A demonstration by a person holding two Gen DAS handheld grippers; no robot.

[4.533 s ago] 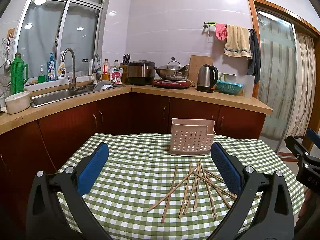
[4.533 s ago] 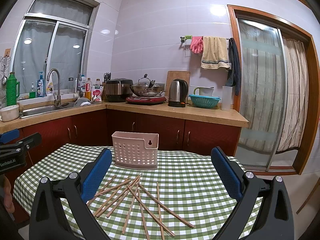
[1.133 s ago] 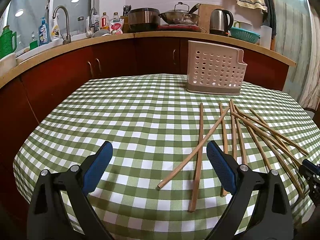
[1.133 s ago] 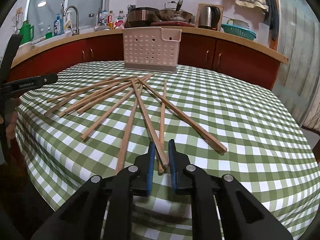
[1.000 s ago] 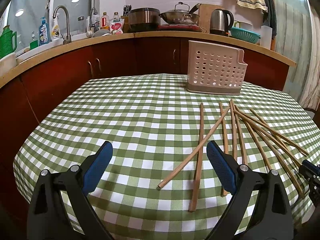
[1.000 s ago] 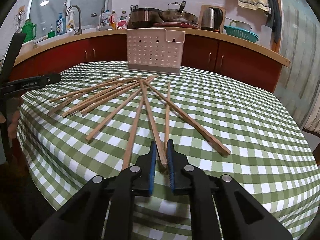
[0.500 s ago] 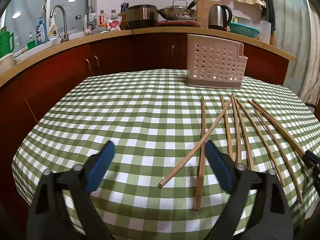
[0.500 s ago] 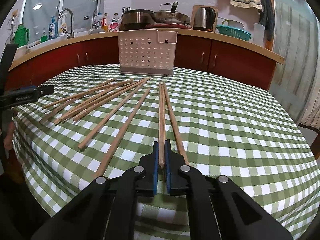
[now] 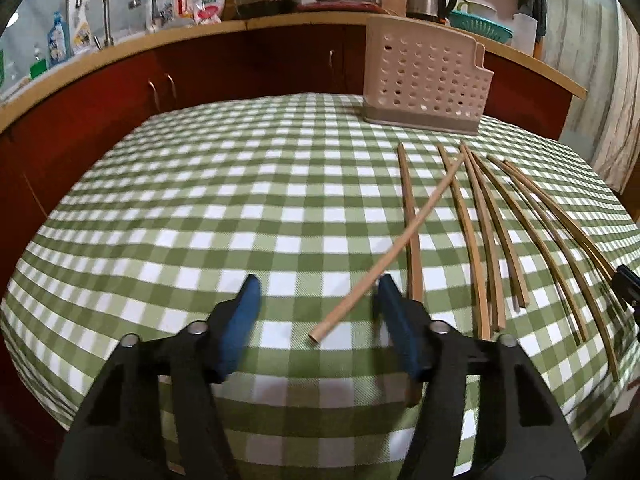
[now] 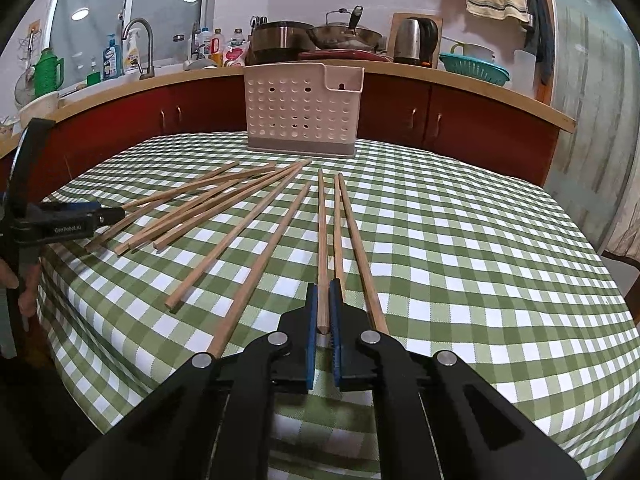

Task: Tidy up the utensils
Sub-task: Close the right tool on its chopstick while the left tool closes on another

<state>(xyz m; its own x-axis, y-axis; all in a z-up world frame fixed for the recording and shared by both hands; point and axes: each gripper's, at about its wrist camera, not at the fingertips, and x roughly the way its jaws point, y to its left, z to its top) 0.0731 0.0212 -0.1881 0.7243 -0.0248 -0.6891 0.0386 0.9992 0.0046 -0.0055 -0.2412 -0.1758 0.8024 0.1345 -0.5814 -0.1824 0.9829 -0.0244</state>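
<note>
Several wooden chopsticks (image 9: 489, 240) lie fanned out on the green checked tablecloth (image 9: 208, 200). A perforated beige utensil holder (image 9: 424, 76) stands at the far side, also seen in the right wrist view (image 10: 300, 112). My left gripper (image 9: 318, 286) is low over the cloth and its jaws are closing. One slanted chopstick (image 9: 400, 248) lies between them, close by the right finger, and the left pad is clear of it. My right gripper (image 10: 323, 292) is shut on the near end of one chopstick (image 10: 321, 240), which points straight at the holder.
Other loose chopsticks (image 10: 208, 208) lie left of the held one. A person's hand (image 10: 24, 288) holds the left gripper at the table's left edge. Red cabinets and a counter (image 10: 460, 76) with a sink, pots and a kettle ring the table.
The left gripper has sunk toward the cloth and its jaws have narrowed around the slanted chopstick. The right gripper's chopstick has swung from slanting left to pointing straight ahead.
</note>
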